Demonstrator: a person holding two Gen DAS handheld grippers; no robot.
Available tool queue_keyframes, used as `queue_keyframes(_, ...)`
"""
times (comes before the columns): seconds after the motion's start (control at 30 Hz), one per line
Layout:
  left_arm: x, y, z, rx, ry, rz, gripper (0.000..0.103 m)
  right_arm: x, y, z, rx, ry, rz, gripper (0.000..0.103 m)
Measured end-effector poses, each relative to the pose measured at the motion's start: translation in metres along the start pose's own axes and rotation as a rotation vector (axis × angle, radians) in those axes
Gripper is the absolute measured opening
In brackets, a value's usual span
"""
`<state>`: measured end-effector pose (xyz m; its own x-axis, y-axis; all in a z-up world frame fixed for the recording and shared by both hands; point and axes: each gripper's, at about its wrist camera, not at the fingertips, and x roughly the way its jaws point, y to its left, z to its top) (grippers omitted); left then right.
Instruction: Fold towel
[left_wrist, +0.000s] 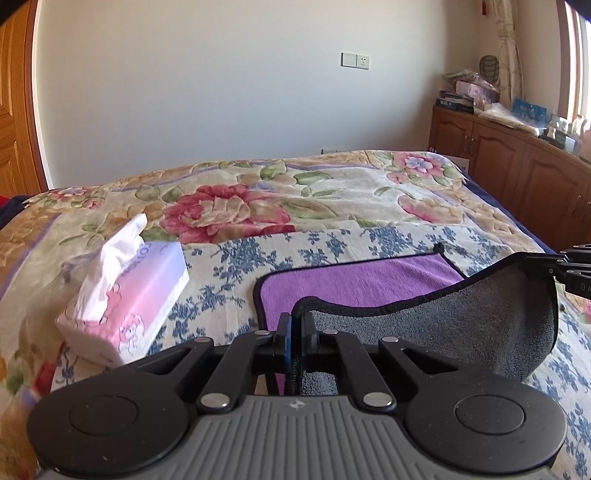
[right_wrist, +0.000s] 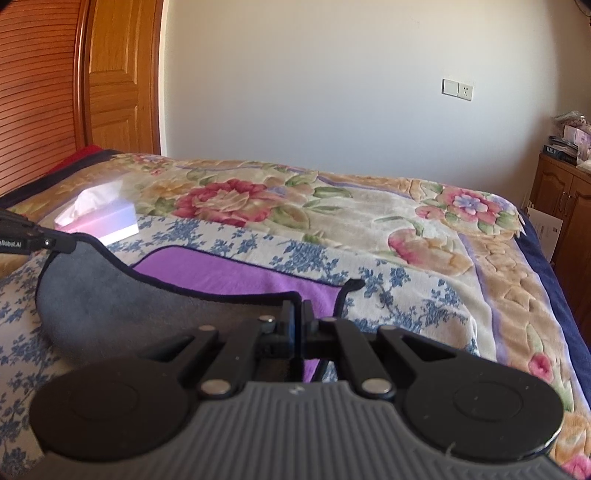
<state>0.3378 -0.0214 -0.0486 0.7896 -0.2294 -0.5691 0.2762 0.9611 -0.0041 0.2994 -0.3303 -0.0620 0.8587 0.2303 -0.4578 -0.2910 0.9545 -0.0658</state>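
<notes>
Floral bed (left_wrist: 332, 192) beneath; left gripper (left_wrist: 295, 325) and right gripper (right_wrist: 297, 314) fingers pinch the towel (left_wrist: 424, 325) corners; carry both evenly to the far edge.

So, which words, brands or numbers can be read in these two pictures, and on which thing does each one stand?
"nRobot.AI", cut off at its start: on the black left tool holding the purple-and-grey towel.
"DA", cut off: on the black right tool.
Purple letters on the pink-and-white tissue box: upside down, too blurred to read.
White lettering on the dark book spine on the wooden cabinet: too small.
</notes>
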Motion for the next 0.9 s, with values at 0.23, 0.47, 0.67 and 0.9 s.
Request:
queue_keyframes(0.23,0.014,0.003,0.010,0.037,-0.009,0.009,0.006,0.014,-0.001,0.006,-0.031,-0.008,-0.004,0.003)
queue_keyframes(0.47,0.027,0.003,0.014,0.046,0.006,0.018,0.006,0.024,-0.003,0.006,-0.030,-0.006,-0.015,0.003)
queue_keyframes(0.67,0.038,0.000,0.021,0.050,0.001,0.026,0.006,0.033,-0.005,0.008,-0.047,-0.005,-0.028,0.003)
queue_keyframes(0.9,0.049,-0.005,0.029,0.055,-0.004,0.029,0.006,0.045,-0.011,0.012,-0.043,-0.004,-0.041,0.003)
